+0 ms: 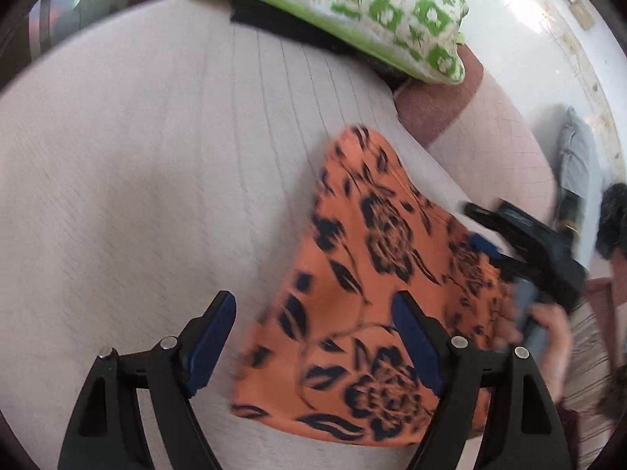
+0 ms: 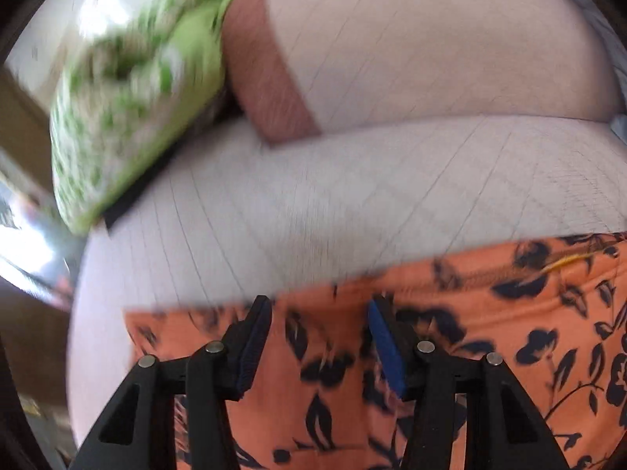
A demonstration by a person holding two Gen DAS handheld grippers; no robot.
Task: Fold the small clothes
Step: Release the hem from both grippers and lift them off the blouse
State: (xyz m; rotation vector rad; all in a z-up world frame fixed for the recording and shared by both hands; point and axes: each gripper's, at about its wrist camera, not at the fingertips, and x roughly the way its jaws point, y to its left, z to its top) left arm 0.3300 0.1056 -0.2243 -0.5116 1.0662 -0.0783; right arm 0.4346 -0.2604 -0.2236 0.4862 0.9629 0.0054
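Left tongs (image 1: 313, 337): jaws spread wide, gripping nothing, above the near edge of the garment. Right tongs (image 2: 319, 337): jaws apart, empty, poised over the same cloth; they also show at the garment's far side in the left wrist view. One orange garment (image 1: 364, 274) with a dark navy floral print lies rumpled on the pale grey quilted sofa seat (image 1: 156, 196). One green-and-white patterned cushion (image 1: 352, 8) rests further back.
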